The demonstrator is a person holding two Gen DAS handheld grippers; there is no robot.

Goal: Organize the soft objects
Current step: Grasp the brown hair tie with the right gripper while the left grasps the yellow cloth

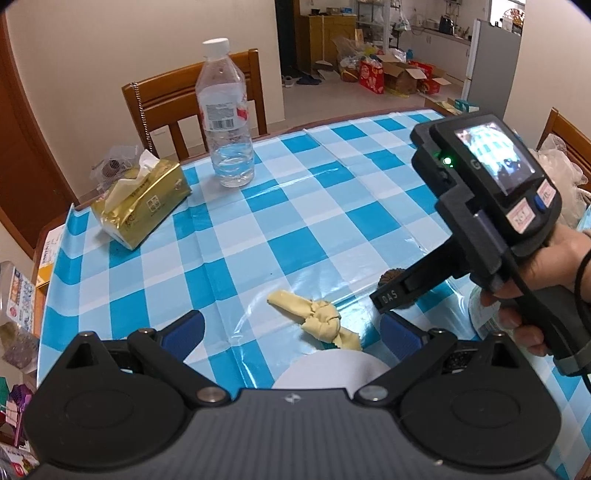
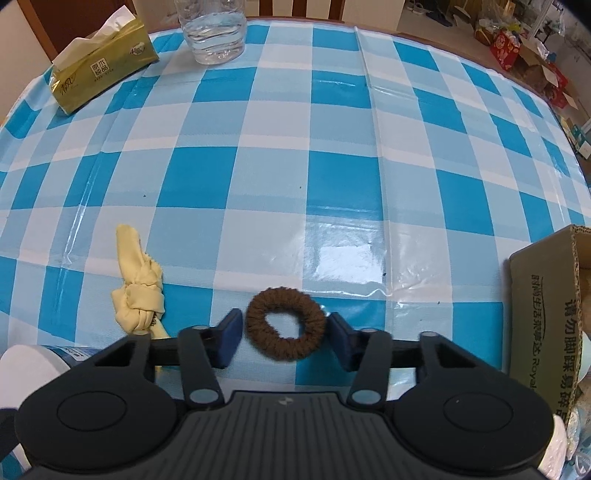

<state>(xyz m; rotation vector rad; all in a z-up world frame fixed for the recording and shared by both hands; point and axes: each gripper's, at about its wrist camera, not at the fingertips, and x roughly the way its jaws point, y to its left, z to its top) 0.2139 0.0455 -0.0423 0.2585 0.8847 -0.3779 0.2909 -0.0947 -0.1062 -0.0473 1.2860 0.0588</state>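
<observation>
The brown scrunchie (image 2: 286,325) lies on the checked tablecloth (image 2: 295,147), just right of the knotted yellow cloth (image 2: 138,291). The right gripper (image 2: 285,338) pinches it across the ring's outer sides, both pads touching; it looks light, squashy and easily deformed. The left gripper (image 1: 295,332) stands open and empty above the cloth.

Hair tie (image 2: 286,326) on counter (image 2: 332,166) between right claw (image 2: 284,338) fingers, knotted cloth (image 2: 138,288) left of it, cardboard box (image 2: 546,314) at right, tissue pack (image 2: 101,62) and bottle (image 2: 216,31) at far-left edge.
</observation>
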